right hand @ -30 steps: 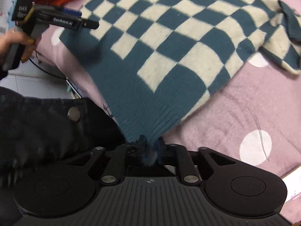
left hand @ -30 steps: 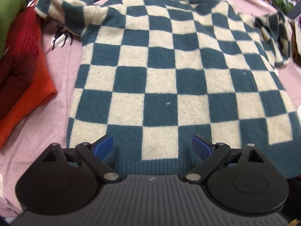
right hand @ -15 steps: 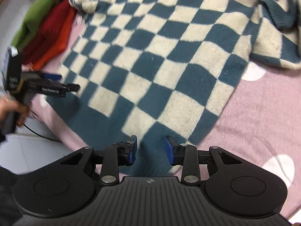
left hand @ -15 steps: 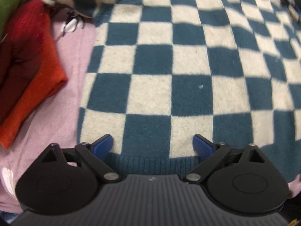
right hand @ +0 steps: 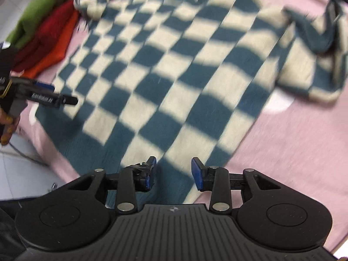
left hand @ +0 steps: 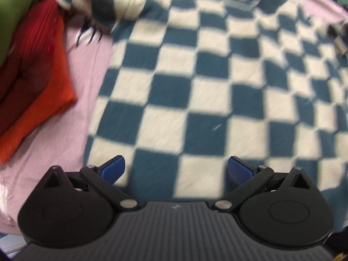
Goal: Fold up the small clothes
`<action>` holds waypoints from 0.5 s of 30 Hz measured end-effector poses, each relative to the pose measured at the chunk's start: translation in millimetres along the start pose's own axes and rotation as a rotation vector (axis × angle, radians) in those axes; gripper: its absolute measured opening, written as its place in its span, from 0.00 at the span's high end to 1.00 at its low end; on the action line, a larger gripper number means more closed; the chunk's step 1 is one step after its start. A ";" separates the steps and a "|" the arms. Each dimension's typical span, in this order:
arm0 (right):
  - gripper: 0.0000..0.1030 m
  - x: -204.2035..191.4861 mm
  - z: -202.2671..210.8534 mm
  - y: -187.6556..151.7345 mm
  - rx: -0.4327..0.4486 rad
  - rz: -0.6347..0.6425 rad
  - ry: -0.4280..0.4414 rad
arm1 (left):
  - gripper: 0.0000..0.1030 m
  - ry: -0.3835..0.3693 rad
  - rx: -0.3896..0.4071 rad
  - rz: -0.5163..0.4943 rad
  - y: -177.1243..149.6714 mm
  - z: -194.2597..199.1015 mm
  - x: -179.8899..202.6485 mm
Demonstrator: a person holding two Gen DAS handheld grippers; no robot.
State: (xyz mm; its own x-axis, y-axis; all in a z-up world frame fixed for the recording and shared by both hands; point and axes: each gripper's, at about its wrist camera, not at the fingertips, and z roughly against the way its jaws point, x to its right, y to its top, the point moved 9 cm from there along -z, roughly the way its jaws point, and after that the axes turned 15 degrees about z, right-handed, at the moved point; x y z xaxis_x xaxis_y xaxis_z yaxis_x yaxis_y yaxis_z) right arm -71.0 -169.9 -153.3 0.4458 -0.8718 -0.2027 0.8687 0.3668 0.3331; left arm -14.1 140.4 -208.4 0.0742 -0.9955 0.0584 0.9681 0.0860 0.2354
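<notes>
A teal-and-cream checkered sweater [right hand: 178, 69] is laid out flat, front up, on a pink sheet with white dots [right hand: 289, 152]. The sheet looks to cover a bed or padded surface; which one cannot be told. The body of the sweater is spread smooth, with its ribbed hem nearest both cameras. One sleeve [right hand: 315, 50] is bunched at the far right and the other sleeve [left hand: 102, 4] is crumpled at the upper left.

The left tongs [left hand: 176, 169] are held spread fully wide just above the hem near its left corner, with nothing pinched. The right tongs [right hand: 173, 171] are also parted over the hem toward its right corner; their jaws have just been opening, and the fabric lies below them ungripped.

Beside the sweater on the left, a stack of folded garments [left hand: 32, 71] in green, dark red and orange is seen, and these are judged to be finished pieces. For this sweater, only the spreading appears done. No fold has been made yet: sleeves are still to be turned in and the body doubled over.
</notes>
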 end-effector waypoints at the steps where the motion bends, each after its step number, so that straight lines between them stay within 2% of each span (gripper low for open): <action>1: 0.36 6.5 6.3 4.8 0.022 -0.002 -0.022 | 0.00 -0.023 0.010 0.002 4.4 5.6 9.6; 6: 0.34 45.3 26.8 26.6 0.063 0.009 -0.134 | 0.00 -0.110 0.038 -0.013 20.5 20.3 70.7; 11: 0.33 92.2 35.2 51.1 0.117 -0.019 -0.193 | 0.00 -0.171 0.064 -0.025 24.2 22.9 130.9; 12: 0.26 99.1 34.0 57.5 0.135 -0.027 -0.204 | 0.00 -0.172 0.067 -0.032 24.1 23.3 140.3; 13: 0.12 108.8 34.6 63.3 0.147 -0.033 -0.220 | 0.00 -0.170 0.070 -0.042 23.5 23.3 148.7; 15: 0.07 127.9 34.5 71.8 0.177 -0.038 -0.262 | 0.00 -0.155 0.079 -0.070 22.2 23.6 161.9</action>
State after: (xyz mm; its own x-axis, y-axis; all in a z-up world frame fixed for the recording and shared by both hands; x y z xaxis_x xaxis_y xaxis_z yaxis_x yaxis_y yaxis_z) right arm 41.0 -266.3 -123.5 0.3228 -0.9463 0.0184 0.8222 0.2900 0.4897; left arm 13.7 -17.9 -170.9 -0.0364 -0.9817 0.1869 0.9474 0.0257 0.3192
